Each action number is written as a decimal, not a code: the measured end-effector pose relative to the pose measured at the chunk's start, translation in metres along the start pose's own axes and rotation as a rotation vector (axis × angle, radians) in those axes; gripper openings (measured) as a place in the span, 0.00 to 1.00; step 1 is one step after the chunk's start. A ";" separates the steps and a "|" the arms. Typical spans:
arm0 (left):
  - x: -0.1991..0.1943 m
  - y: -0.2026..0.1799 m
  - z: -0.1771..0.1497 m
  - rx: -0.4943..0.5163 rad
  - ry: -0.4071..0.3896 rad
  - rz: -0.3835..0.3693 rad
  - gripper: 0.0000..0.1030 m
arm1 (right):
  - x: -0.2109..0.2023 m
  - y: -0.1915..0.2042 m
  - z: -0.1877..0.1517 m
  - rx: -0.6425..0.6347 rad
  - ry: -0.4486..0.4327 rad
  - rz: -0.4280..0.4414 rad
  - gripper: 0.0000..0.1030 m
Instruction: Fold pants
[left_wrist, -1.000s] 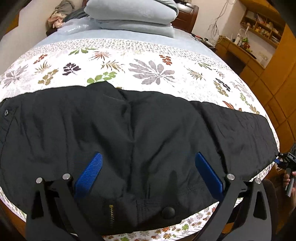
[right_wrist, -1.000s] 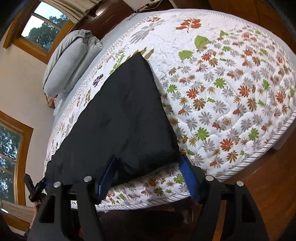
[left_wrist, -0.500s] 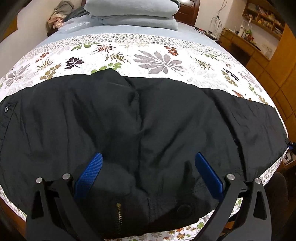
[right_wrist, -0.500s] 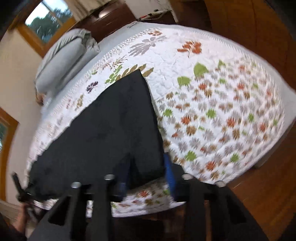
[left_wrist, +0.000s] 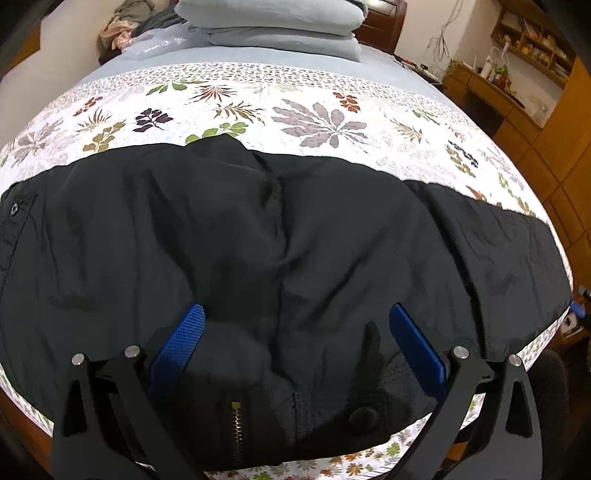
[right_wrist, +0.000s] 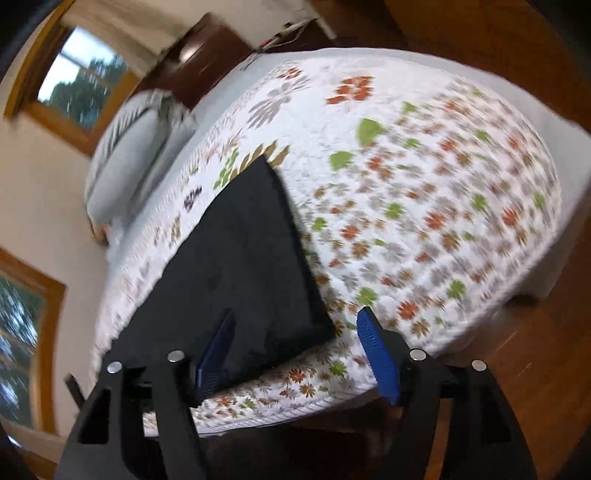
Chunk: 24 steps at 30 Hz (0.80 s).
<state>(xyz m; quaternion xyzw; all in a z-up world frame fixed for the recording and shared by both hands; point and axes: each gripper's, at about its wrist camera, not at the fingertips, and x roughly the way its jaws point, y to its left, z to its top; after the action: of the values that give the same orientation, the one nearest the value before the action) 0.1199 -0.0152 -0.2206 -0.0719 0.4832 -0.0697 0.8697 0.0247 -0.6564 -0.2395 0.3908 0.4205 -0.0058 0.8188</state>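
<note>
Black pants lie spread across the flowered bedspread, waist with zipper and button at the near edge. My left gripper is open, its blue pads over the waist area, holding nothing. In the right wrist view the leg end of the pants lies near the bed's front edge. My right gripper is open, its pads astride the hem corner, not closed on it. This view is blurred by motion.
Folded grey bedding is stacked at the head of the bed. A wooden desk and shelves stand at the right. Wooden floor lies beyond the bed's edge. Windows are in the wall at left.
My right gripper closed partly around the hem half a second ago and is now open wide again, and it has shifted. My left gripper has moved slightly forward over the waist.
</note>
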 end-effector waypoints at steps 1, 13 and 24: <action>-0.001 0.001 0.001 -0.014 -0.005 -0.005 0.97 | -0.001 -0.004 -0.001 0.012 -0.002 0.004 0.68; -0.018 -0.007 0.003 -0.048 -0.078 0.024 0.97 | 0.037 -0.021 -0.020 0.135 0.019 0.175 0.74; -0.014 -0.004 0.001 -0.070 -0.061 0.015 0.97 | 0.064 0.022 -0.004 0.092 0.028 0.219 0.70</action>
<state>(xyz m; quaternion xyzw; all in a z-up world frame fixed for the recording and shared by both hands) 0.1138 -0.0168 -0.2078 -0.1008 0.4594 -0.0437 0.8814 0.0706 -0.6176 -0.2710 0.4718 0.3859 0.0699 0.7897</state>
